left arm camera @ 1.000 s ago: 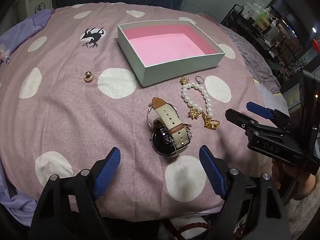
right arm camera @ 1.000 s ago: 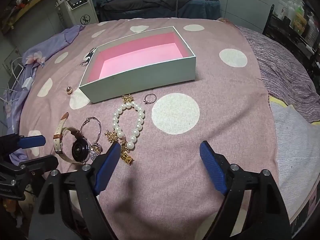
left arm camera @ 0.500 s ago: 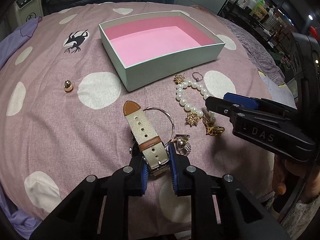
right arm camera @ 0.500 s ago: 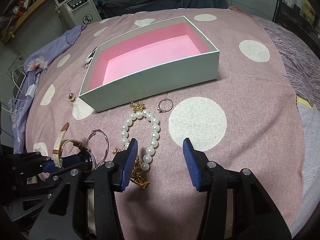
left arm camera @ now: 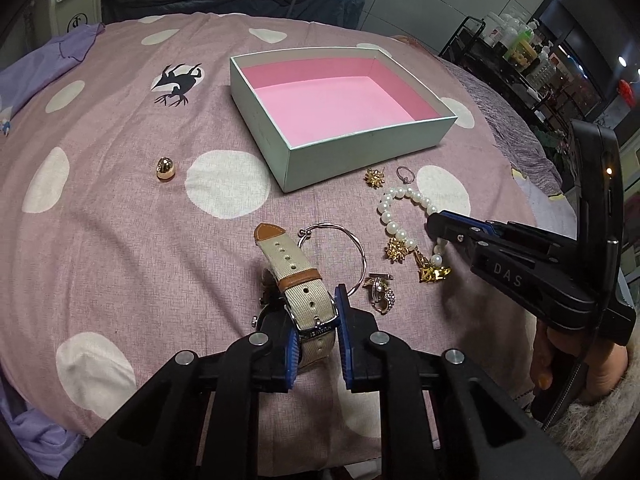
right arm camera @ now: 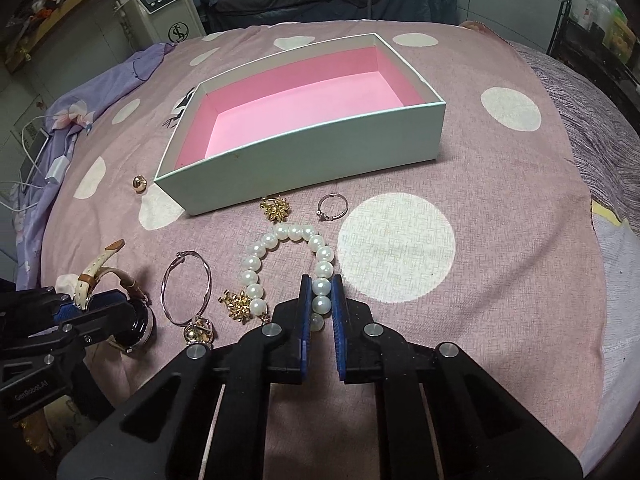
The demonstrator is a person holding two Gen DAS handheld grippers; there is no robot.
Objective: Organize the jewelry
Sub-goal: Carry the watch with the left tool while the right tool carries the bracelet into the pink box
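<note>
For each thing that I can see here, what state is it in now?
left tool: shut on watch
right tool: shut on pearl bracelet
box: open, nothing inside
bangle: lying on bedspread
ring: lying loose
gold bead: lying apart

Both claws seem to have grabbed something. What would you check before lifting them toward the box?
1. Left gripper shut on watch strap: ok.
2. Right gripper shut on pearl bracelet: ok.
3. Box open, pink floor bare: ok.
4. Bangle free of the watch: cannot tell, they overlap.
5. Gold charm on the bracelet free of other pieces: ok.
6. Grip firm enough to lift: cannot tell.
</note>
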